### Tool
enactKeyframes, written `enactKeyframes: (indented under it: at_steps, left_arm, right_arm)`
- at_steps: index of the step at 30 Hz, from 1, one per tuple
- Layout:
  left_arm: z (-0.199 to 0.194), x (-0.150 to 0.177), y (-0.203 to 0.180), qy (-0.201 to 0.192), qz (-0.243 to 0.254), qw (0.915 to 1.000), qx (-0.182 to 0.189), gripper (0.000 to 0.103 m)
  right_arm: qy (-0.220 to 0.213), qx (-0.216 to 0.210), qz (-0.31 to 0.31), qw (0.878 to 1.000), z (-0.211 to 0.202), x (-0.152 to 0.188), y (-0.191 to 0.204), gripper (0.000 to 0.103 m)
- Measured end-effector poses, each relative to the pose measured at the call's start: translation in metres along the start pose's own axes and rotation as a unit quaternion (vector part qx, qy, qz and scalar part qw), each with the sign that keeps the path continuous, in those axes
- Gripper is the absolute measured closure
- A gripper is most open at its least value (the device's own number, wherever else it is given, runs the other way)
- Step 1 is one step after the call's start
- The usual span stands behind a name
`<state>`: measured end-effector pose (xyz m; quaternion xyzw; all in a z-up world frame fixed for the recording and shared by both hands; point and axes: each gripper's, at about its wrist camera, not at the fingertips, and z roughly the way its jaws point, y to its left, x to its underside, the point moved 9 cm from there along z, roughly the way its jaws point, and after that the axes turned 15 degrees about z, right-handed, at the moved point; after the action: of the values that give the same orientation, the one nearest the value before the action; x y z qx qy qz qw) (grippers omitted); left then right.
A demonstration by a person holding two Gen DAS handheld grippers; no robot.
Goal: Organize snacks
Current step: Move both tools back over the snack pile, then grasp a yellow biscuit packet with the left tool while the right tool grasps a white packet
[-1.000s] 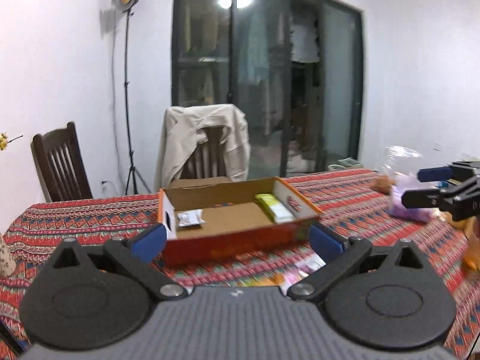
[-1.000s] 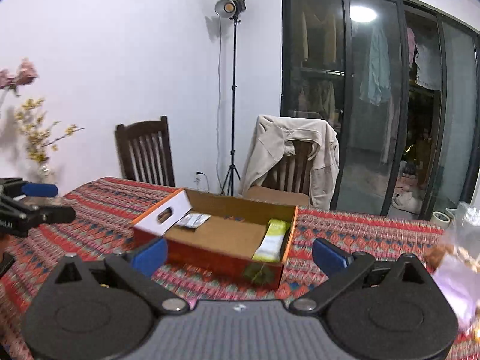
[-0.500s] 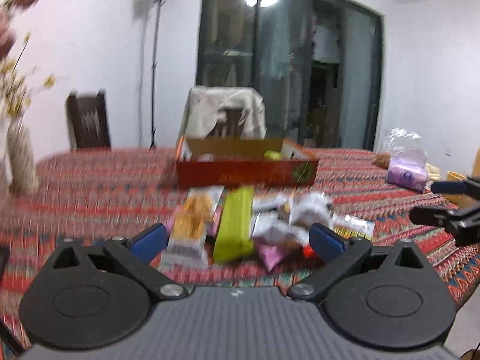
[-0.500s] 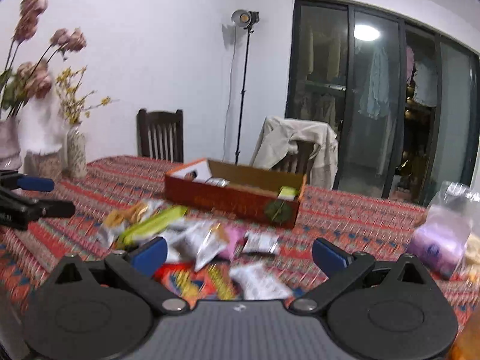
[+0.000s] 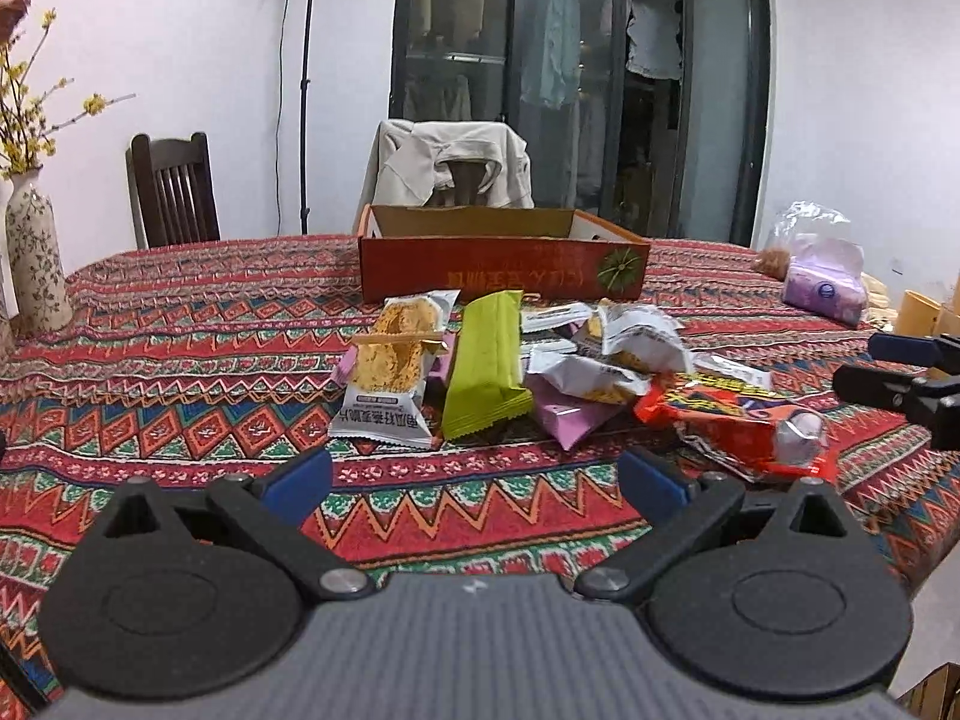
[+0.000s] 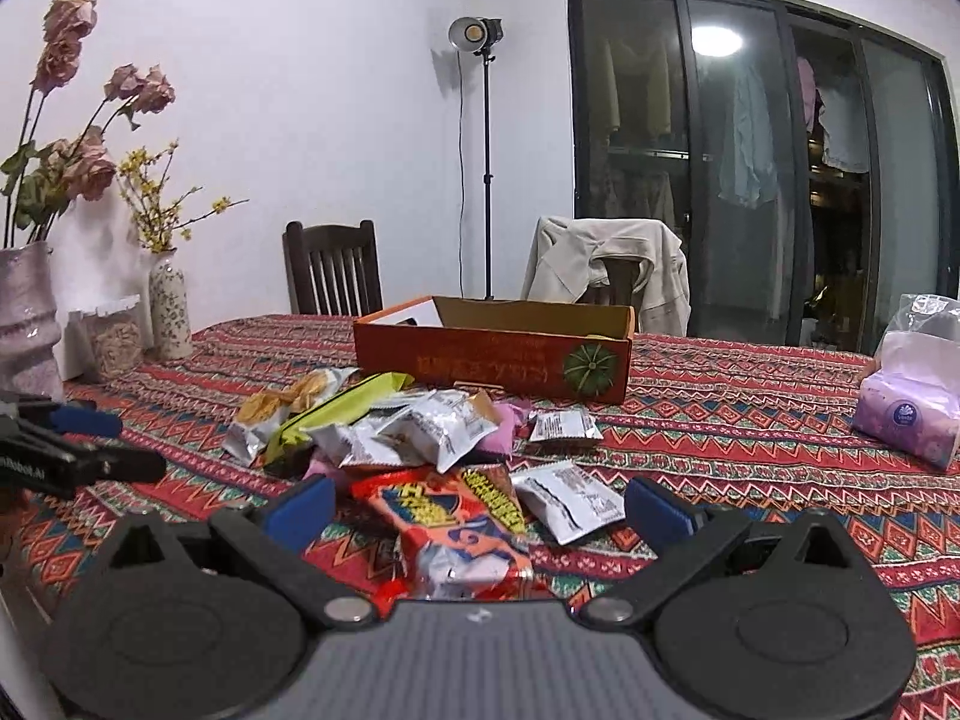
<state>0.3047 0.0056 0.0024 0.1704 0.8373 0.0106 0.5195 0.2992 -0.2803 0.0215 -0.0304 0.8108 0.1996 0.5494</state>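
A pile of snack packets lies on the patterned tablecloth: a cracker packet [image 5: 390, 372], a green bar [image 5: 487, 363], silver packets [image 6: 420, 435], a pink packet [image 5: 570, 414] and a red-orange bag [image 5: 738, 420] [image 6: 462, 525]. Behind them stands an open orange cardboard box [image 5: 501, 267] [image 6: 492, 360]. My left gripper [image 5: 474, 486] is open and empty, near the front of the pile. My right gripper [image 6: 477, 510] is open and empty, its jaws either side of the red-orange bag, low over it. Each gripper shows at the edge of the other's view.
Vases with flowers [image 6: 168, 306] stand at the table's left edge. A purple tissue pack in a plastic bag [image 6: 909, 414] lies at the right. Chairs [image 5: 174, 192], one with a jacket [image 5: 453, 171], stand behind the table. A light stand [image 6: 486, 180] is by the wall.
Both grippers have pulled back from the box and dropped lower, toward the near table edge; the snack pile has come into view in front of them. Both stay open.
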Motion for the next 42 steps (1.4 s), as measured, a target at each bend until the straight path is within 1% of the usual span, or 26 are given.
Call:
enactKeyframes:
  at_steps: [3,6,8,9,10,12,13,14,16,17,18,19,20,22,23,24,25,28,32,35,38,41,42]
  left_arm:
    - [0.019,-0.006,0.015,0.008,-0.006,0.9998,-0.019,0.0]
    - [0.041,-0.017,0.036,0.007,-0.024,0.9995,-0.021,0.001]
    - [0.058,-0.022,0.046,0.019,-0.023,0.9995,-0.012,0.009]
    - [0.067,-0.025,0.05,0.028,-0.014,0.9995,-0.008,0.018]
    - [0.074,-0.026,0.052,0.034,-0.005,0.9994,-0.006,0.024]
    - [0.088,-0.029,0.057,0.036,0.008,0.9993,-0.002,0.025]
    - [0.094,-0.029,0.059,0.039,0.009,0.9992,-0.001,0.026]
    - [0.1,-0.028,0.061,0.043,0.007,0.999,0.003,0.026]
    - [0.111,-0.022,0.061,0.052,-0.005,0.9985,0.017,0.027]
    - [0.116,-0.019,0.062,0.056,-0.012,0.998,0.025,0.028]
    - [0.119,-0.017,0.062,0.056,-0.02,0.9977,0.031,0.029]
    - [0.121,-0.016,0.064,0.054,-0.025,0.9976,0.035,0.031]
    - [0.122,-0.016,0.065,0.051,-0.03,0.9975,0.039,0.033]
    - [0.123,-0.014,0.068,0.052,-0.04,0.9969,0.045,0.045]
    - [0.126,-0.011,0.068,0.059,-0.043,0.9962,0.047,0.049]
    - [0.129,-0.008,0.068,0.067,-0.042,0.9956,0.05,0.056]
    - [0.129,-0.006,0.067,0.068,-0.04,0.9956,0.05,0.058]
    - [0.128,-0.007,0.064,0.062,-0.033,0.9957,0.06,0.059]
    - [0.128,-0.008,0.062,0.061,-0.029,0.9958,0.062,0.059]
    - [0.125,-0.009,0.063,0.064,-0.027,0.9962,0.053,0.06]
    - [0.108,-0.015,0.064,0.054,-0.028,0.9973,0.042,0.06]
    - [0.081,-0.021,0.06,0.038,-0.029,0.998,0.042,0.06]
    - [0.072,-0.022,0.058,0.034,-0.026,0.9985,0.036,0.059]
  right_arm:
    - [-0.007,0.003,0.017,1.0,0.01,-0.005,-0.005,0.0]
    - [0.008,-0.008,0.042,0.999,0.026,-0.012,-0.009,0.0]
    - [0.02,-0.001,0.047,0.999,0.041,-0.018,-0.011,0.0]
    - [0.024,0.001,0.039,0.999,0.049,-0.021,-0.01,0.0]
    - [0.029,0.001,0.023,0.999,0.057,-0.024,-0.008,0.002]
    - [0.044,0.001,-0.011,0.999,0.075,-0.029,-0.002,0.007]
    - [0.048,-0.004,-0.03,0.998,0.085,-0.032,0.001,0.012]
    - [0.057,-0.01,-0.044,0.997,0.095,-0.035,0.003,0.015]
    - [0.076,-0.026,-0.068,0.994,0.115,-0.036,0.009,0.016]
    - [0.091,-0.038,-0.083,0.992,0.128,-0.034,0.012,0.019]
    - [0.107,-0.044,-0.096,0.989,0.139,-0.032,0.015,0.024]
    - [0.121,-0.047,-0.109,0.986,0.149,-0.03,0.018,0.037]
    - [0.134,-0.051,-0.122,0.982,0.16,-0.028,0.02,0.046]
    - [0.145,-0.064,-0.127,0.979,0.172,-0.027,0.024,0.051]
    - [0.15,-0.073,-0.126,0.978,0.179,-0.028,0.026,0.055]
    - [0.152,-0.081,-0.124,0.977,0.183,-0.028,0.028,0.056]
    - [0.154,-0.088,-0.122,0.977,0.188,-0.028,0.029,0.058]
    - [0.16,-0.089,-0.114,0.976,0.197,-0.022,0.029,0.058]
    - [0.158,-0.096,-0.098,0.978,0.195,-0.019,0.025,0.058]
    - [0.155,-0.094,-0.097,0.979,0.196,-0.02,0.024,0.059]
    - [0.144,-0.083,-0.104,0.981,0.19,-0.024,0.026,0.06]
    - [0.126,-0.084,-0.096,0.984,0.168,-0.031,0.028,0.06]
    - [0.12,-0.084,-0.095,0.985,0.159,-0.033,0.027,0.06]
